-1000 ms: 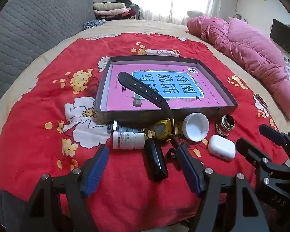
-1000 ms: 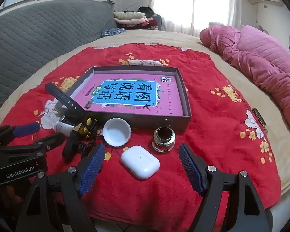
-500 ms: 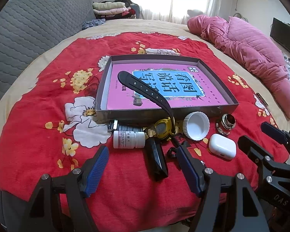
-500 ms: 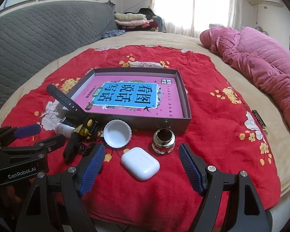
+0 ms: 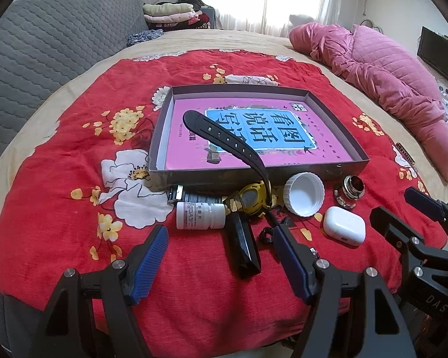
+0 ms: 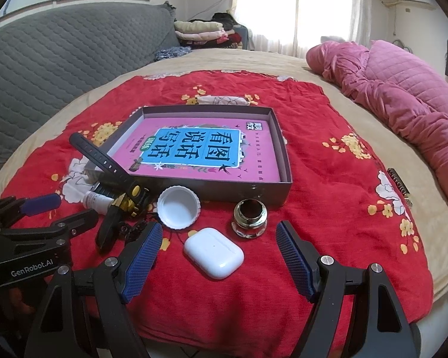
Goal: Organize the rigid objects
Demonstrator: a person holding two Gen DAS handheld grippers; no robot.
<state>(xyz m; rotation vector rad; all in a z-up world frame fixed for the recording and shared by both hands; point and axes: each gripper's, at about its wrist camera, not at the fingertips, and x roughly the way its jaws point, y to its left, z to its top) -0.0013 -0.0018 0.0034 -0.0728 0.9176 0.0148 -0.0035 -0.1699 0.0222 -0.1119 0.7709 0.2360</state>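
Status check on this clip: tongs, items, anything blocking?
Left tongs open, empty. Right tongs open over earbud case. Box empty but watch strap overhangs rim.

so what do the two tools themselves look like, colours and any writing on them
Both are black plastic frames with silver screw heads and two fingers faced with ribbed blue pads. The left tool seen from the right wrist camera carries white "GenRobot.AI" lettering on its side. The right tool seen from the left wrist camera shows faint letters "DAS". No cables, sleeves or hands are visible.
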